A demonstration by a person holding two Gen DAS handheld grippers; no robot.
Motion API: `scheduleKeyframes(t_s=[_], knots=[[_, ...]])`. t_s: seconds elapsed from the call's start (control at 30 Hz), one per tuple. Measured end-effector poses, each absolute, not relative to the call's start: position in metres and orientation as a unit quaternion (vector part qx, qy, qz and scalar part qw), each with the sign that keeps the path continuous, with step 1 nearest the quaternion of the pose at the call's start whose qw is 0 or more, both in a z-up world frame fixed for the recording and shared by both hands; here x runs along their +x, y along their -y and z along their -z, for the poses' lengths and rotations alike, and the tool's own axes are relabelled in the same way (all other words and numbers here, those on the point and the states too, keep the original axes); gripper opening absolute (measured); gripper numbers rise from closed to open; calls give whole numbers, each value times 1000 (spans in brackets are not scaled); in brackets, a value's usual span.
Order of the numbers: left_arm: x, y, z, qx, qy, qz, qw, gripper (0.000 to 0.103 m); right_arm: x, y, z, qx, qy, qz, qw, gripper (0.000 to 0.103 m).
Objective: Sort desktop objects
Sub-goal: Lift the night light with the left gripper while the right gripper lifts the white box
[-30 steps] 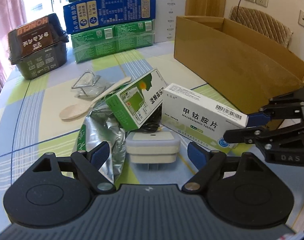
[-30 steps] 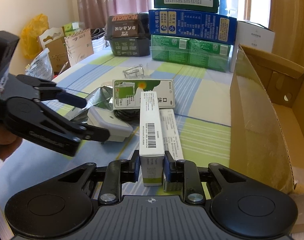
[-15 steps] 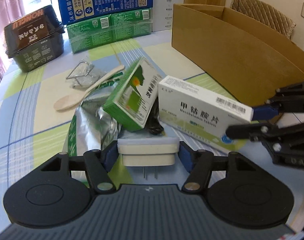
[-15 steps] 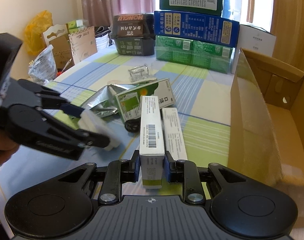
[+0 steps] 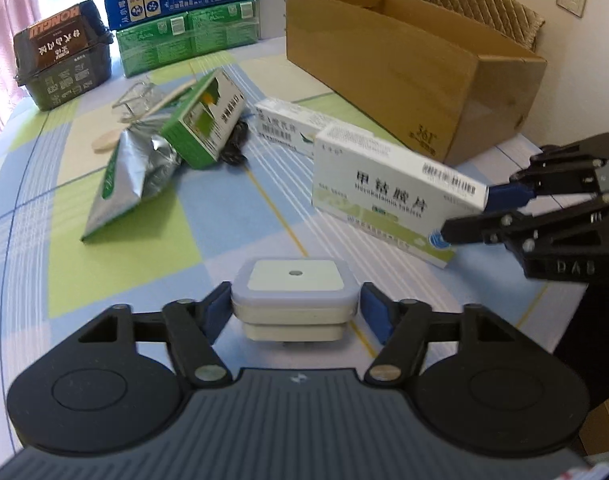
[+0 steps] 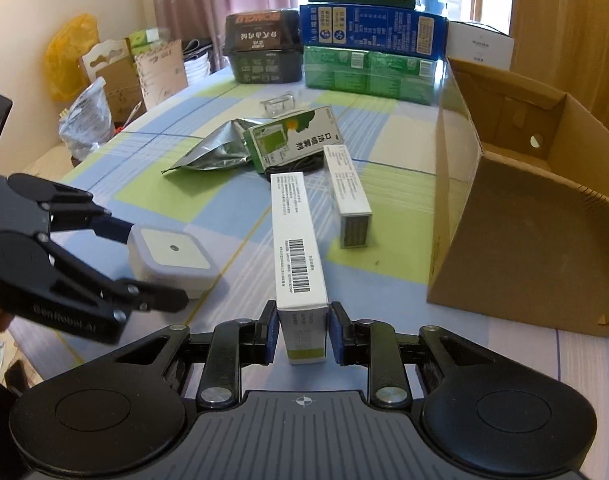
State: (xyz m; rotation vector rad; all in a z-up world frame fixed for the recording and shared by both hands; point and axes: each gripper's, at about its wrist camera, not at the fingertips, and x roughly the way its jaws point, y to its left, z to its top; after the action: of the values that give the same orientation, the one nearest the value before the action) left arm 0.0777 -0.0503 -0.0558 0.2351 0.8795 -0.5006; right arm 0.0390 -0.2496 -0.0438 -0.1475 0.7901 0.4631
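Left gripper [image 5: 294, 314] sat around the white plug-in adapter [image 5: 294, 292]. Its jaws had just been opening: the left pad touched the adapter's side, while a thin gap showed at the right pad, so the grip looked released. From the right wrist view the adapter [image 6: 172, 258] lay at 9 o'clock, between the left gripper's fingers [image 6: 112, 228].

Right gripper [image 6: 302, 336] had its jaws just easing apart around the near end of the long white medicine box [image 6: 298, 248]; slim gaps showed at both pads, so it no longer looked clamped. The box ran toward 12 o'clock along the checked tablecloth [image 6: 152, 184].

At 1 o'clock of it lay a second white carton [image 6: 346, 190], apart from it. The green carton [image 6: 294, 140] and foil pouch [image 6: 216, 152] sat at 12 and 11 o'clock. The open cardboard box [image 6: 516, 216] stood at 3 o'clock, with stacked boxes [image 6: 372, 48] at the far table edge.
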Motion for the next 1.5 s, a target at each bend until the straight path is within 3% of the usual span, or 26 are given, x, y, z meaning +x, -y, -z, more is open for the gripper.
scheduleKeyframes(t_s=[0.1, 0.37, 0.53, 0.63, 0.87, 0.97, 1.5], knots=[[75, 53, 59, 127, -415, 237, 869, 67, 43, 246, 44, -84, -375, -223, 896, 53], [84, 50, 60, 118, -405, 226, 878, 68, 68, 236, 46, -98, -378, -260, 883, 55], [85, 55, 61, 131, -402, 233, 876, 68, 84, 227, 52, -110, -394, -266, 873, 53], [85, 56, 64, 130, -407, 235, 873, 68, 87, 228, 54, -99, -404, -273, 868, 44], [92, 56, 65, 108, -414, 232, 874, 66, 88, 226, 58, -98, -408, -271, 866, 34], [94, 57, 66, 110, -419, 229, 872, 61, 89, 227, 59, -96, -407, -266, 869, 24], [89, 62, 56, 112, -411, 231, 875, 60, 71, 243, 43, -77, -377, -236, 892, 22]])
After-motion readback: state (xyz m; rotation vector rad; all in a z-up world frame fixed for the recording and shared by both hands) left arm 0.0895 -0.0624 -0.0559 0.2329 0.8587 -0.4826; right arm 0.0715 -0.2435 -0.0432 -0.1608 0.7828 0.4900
